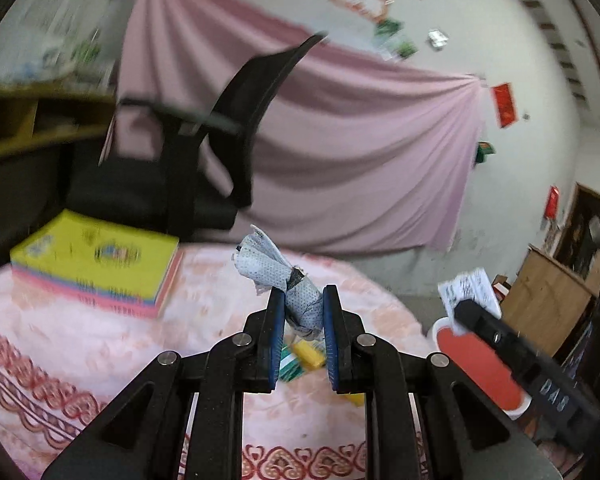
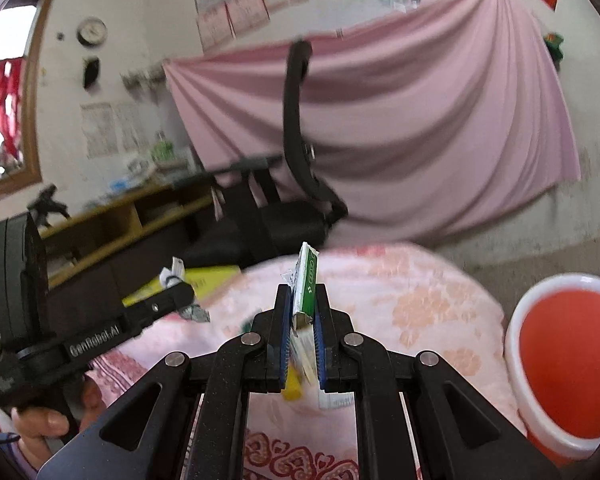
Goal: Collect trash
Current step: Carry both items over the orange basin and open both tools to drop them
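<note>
Presently two grippers, each clamping one scrap: left gripper (image 1: 303,300) crumpled wrapper (image 1: 278,270), right gripper (image 2: 302,300) green packet (image 2: 307,284).

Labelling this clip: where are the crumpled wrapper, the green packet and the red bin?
crumpled wrapper (image 1: 278,270), left wrist view, its dotted middle.
green packet (image 2: 309,280), right wrist view, green face.
red bin (image 2: 568,364), right wrist view, inner wall.

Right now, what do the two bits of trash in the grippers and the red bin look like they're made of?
Crumpled wad in the left gripper: soft dotted paper or nonwoven, matte, creased. Green wrapper in the right gripper: thin printed film or foil-lined paper, slightly glossy, torn edge. Red bin: likely smooth moulded plastic, white rim.
</note>
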Demonstrator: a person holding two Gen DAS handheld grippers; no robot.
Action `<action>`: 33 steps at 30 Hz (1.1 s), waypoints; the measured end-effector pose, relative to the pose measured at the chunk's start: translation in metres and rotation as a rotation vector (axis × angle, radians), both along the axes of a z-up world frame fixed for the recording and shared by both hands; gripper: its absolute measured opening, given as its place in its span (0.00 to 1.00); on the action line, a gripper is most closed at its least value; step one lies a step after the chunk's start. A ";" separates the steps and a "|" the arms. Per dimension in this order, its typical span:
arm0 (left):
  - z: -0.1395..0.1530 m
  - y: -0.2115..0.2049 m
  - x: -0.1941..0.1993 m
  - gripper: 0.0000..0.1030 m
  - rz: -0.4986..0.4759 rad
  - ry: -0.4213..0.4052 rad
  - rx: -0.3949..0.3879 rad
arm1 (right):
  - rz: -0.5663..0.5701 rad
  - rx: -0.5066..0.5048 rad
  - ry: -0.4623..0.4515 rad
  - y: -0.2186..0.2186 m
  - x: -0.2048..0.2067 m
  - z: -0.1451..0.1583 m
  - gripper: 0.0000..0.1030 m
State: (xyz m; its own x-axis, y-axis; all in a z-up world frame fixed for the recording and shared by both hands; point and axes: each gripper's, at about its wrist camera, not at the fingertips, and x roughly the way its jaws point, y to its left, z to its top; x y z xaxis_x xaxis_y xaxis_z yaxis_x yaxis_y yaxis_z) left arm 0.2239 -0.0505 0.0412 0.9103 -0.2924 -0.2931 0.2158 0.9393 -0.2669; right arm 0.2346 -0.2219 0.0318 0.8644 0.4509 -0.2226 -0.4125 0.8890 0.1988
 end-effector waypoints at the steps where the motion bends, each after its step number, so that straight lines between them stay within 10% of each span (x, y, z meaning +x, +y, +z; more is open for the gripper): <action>1: 0.003 -0.005 -0.005 0.14 -0.008 -0.028 0.021 | -0.007 0.004 -0.034 -0.003 -0.005 0.004 0.08; 13: 0.032 -0.094 -0.029 0.15 -0.155 -0.220 0.181 | -0.200 -0.012 -0.245 -0.067 -0.040 0.022 0.08; 33: 0.025 -0.260 0.046 0.15 -0.490 0.147 0.161 | -0.495 0.101 0.007 -0.197 -0.020 -0.019 0.09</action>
State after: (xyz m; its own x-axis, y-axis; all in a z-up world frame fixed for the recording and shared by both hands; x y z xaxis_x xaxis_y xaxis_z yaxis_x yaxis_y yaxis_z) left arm 0.2697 -0.3108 0.0657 0.6239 -0.6140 -0.4834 0.6108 0.7691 -0.1885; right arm 0.2143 -0.4193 0.0129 0.9787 0.0068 -0.2051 0.0552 0.9539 0.2951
